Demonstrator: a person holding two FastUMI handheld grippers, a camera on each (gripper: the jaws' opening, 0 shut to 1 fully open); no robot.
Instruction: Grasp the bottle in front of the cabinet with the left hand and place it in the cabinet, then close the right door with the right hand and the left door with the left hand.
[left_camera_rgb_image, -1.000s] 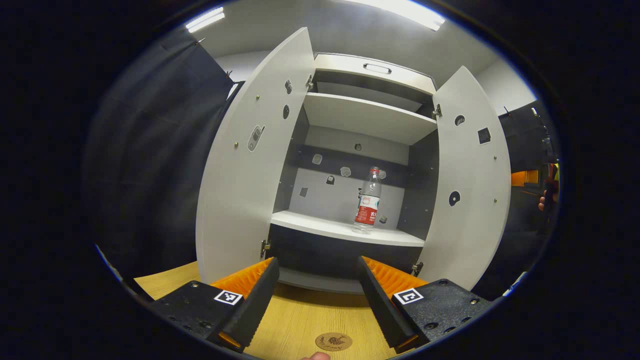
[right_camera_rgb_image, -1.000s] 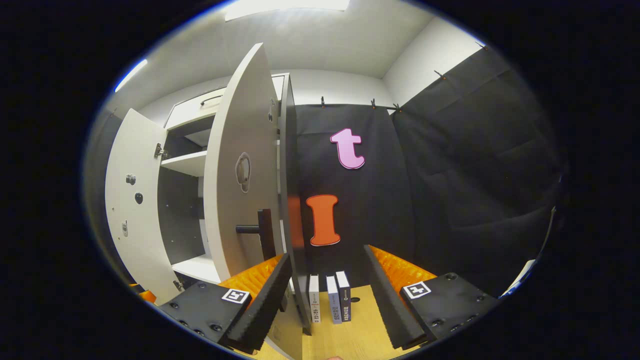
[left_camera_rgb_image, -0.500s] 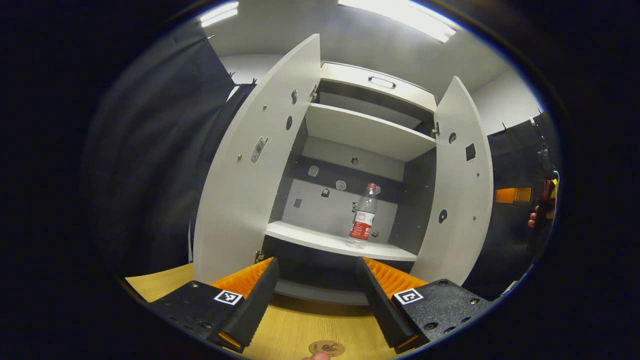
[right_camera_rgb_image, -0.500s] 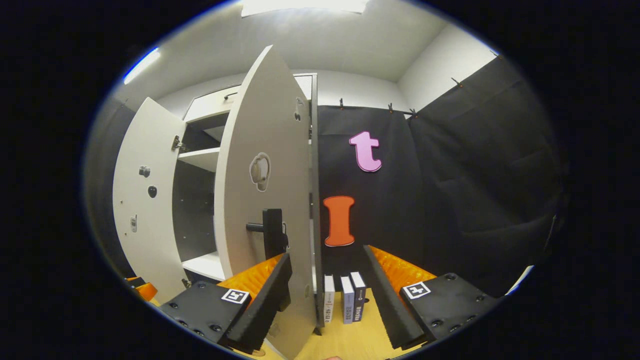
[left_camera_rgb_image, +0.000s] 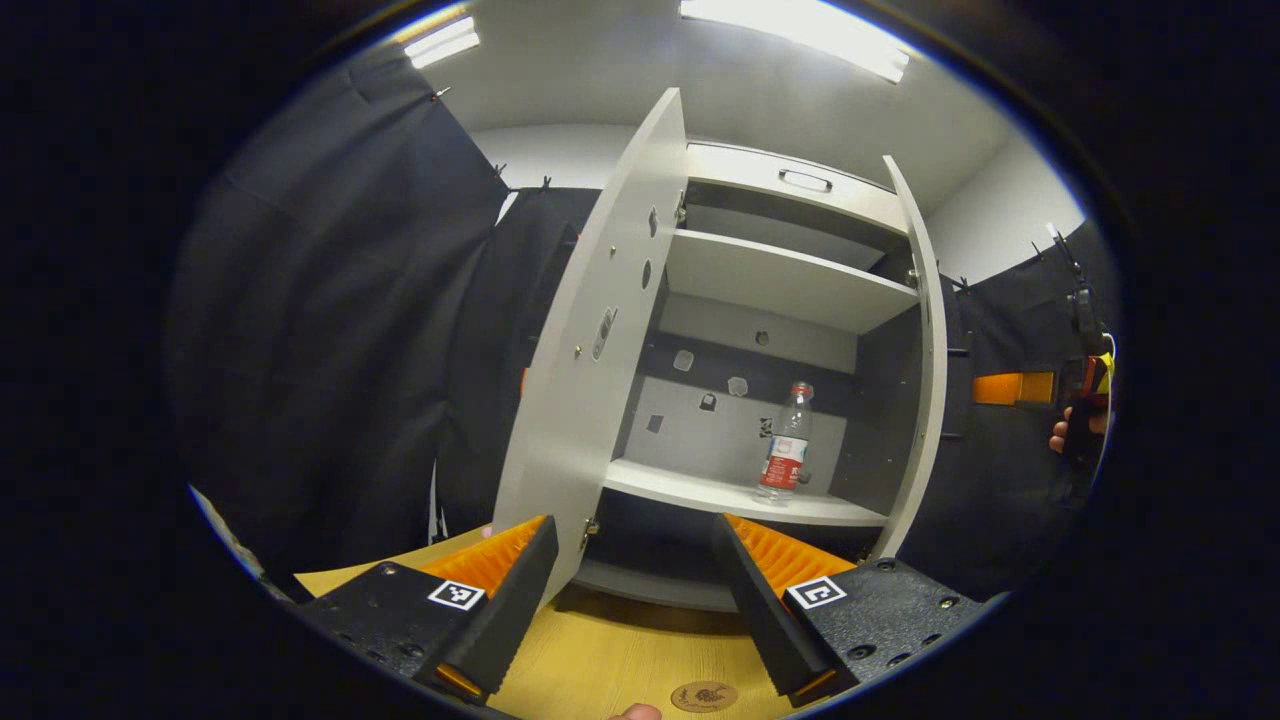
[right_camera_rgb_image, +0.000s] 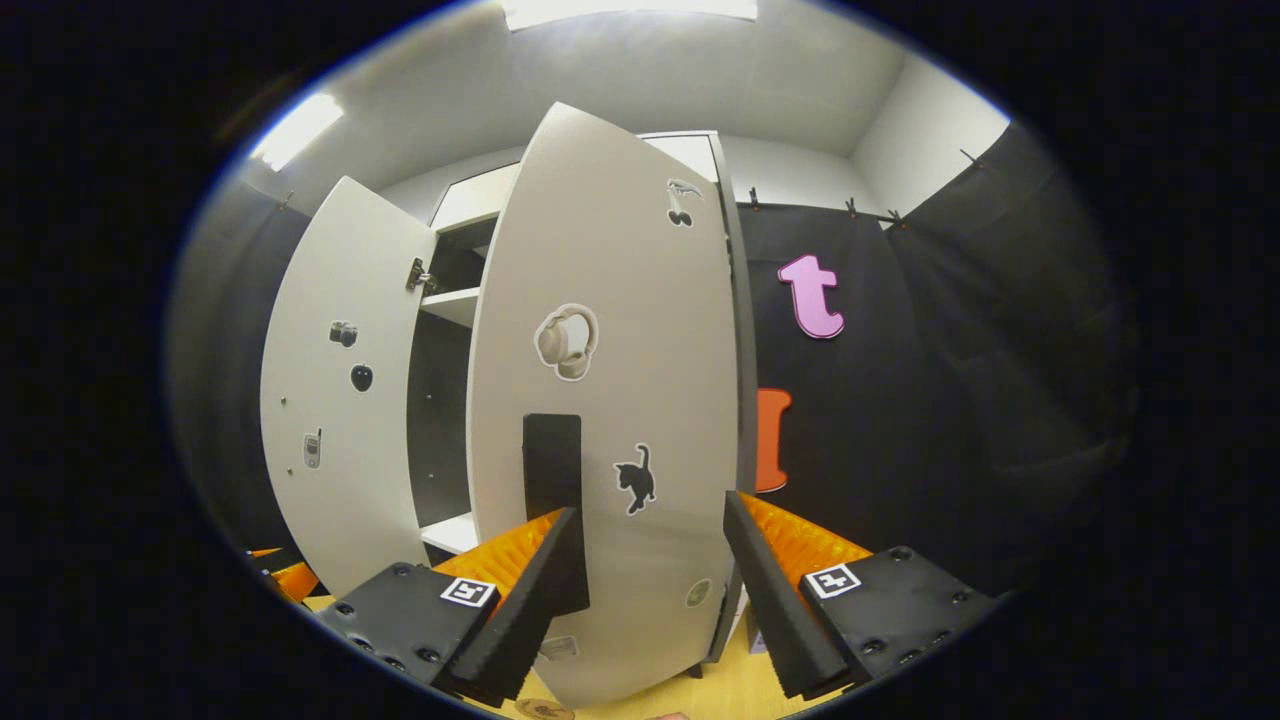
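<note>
Right claw (right_camera_rgb_image: 640, 570) agape before sticker-dotted right door (right_camera_rgb_image: 610, 400), no legible writing.

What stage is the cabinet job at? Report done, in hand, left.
Done: the clear plastic bottle with a red label stands on the lower shelf of the light grey cabinet.
In hand: the right gripper, open, faces the partly shut right door by its black handle.
Left: finishing that door, then the left door, wide open before the open left gripper.
</note>
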